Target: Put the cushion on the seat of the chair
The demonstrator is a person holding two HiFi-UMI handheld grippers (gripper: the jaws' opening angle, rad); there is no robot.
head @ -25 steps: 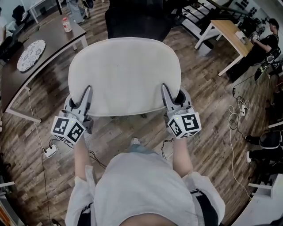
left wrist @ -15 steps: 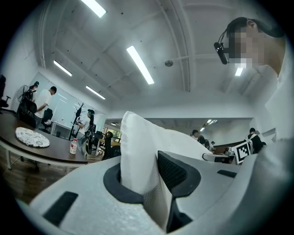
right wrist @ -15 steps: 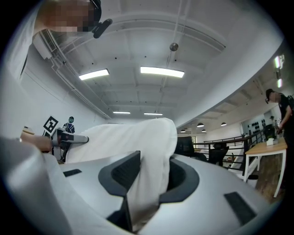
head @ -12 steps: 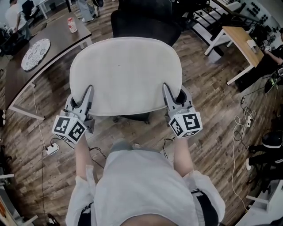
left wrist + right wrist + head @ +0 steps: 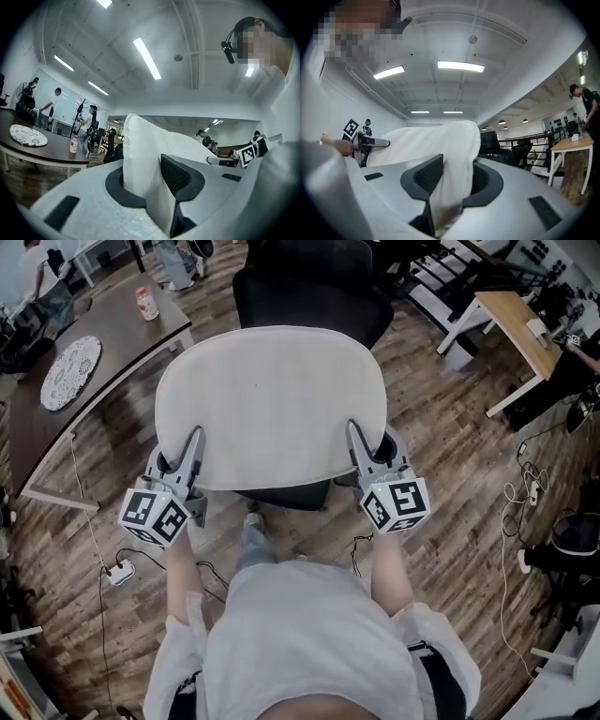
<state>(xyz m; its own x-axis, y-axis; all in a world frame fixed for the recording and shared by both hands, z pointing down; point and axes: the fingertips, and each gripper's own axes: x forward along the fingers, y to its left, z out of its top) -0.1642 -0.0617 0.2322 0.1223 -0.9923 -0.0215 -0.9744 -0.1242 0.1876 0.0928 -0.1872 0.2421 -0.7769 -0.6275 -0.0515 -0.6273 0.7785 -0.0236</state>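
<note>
A wide cream cushion (image 5: 270, 404) is held flat in the air, over the black office chair (image 5: 314, 292) whose seat and back show beyond its far edge. My left gripper (image 5: 190, 444) is shut on the cushion's near left edge, and my right gripper (image 5: 358, 437) is shut on its near right edge. In the left gripper view the cushion's edge (image 5: 140, 159) is pinched between the dark pads. The right gripper view shows the cushion (image 5: 450, 164) folded between its jaws. Most of the chair's seat is hidden under the cushion.
A dark table (image 5: 89, 343) with a patterned round mat (image 5: 69, 359) and a small bottle (image 5: 145, 304) stands at the left. A wooden desk (image 5: 511, 320) is at the upper right. Cables and a power strip (image 5: 119, 572) lie on the wood floor. People stand at the room's far side.
Both grippers have carried the cushion forward toward the chair. More of the chair's black seat and back now shows past the cushion's far edge. The grips have not changed.
</note>
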